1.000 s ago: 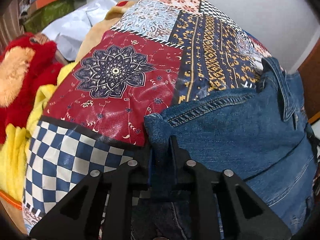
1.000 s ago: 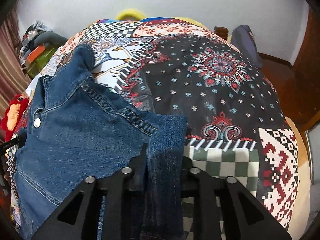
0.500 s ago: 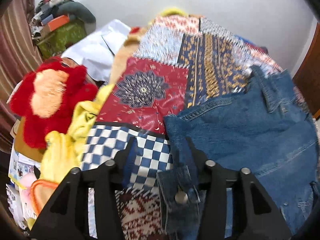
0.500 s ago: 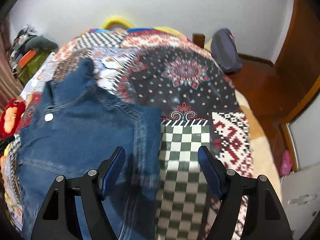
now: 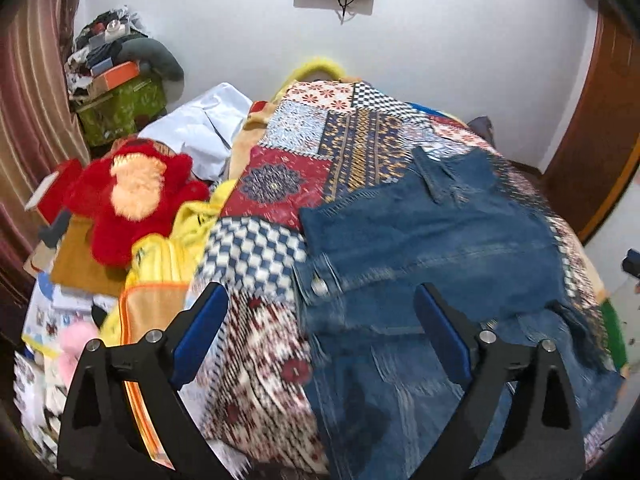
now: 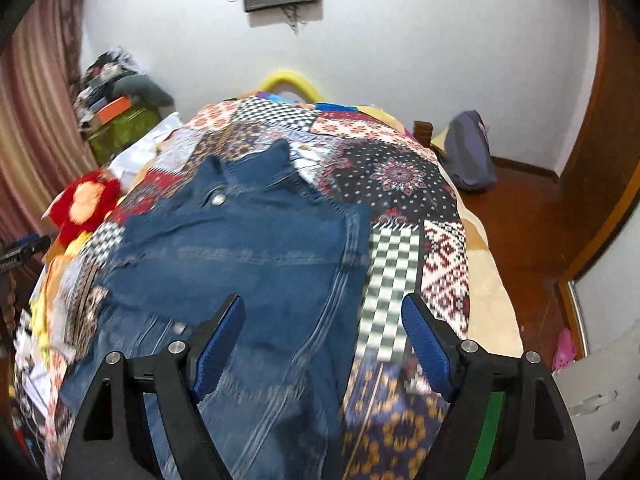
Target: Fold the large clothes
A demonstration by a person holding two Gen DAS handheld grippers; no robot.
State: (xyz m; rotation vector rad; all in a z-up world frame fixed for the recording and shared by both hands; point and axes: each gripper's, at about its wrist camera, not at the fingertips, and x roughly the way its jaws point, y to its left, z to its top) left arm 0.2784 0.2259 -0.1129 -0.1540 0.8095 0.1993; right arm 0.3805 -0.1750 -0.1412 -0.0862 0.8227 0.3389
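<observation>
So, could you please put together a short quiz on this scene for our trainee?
1. True or false: the left tongs are shut on the denim jacket.
2. What does the denim jacket lie on?
A. a bare wooden floor
B. the patchwork quilt
C. a chair
3. Fill in the blank: beside the bed, on the side of the left tongs, sits a ____ plush toy.

Key
1. False. Both the left tongs and the right tongs have just been opening; they stand wide apart above the jacket, with nothing pressed between the pads.
2. B
3. red
</observation>
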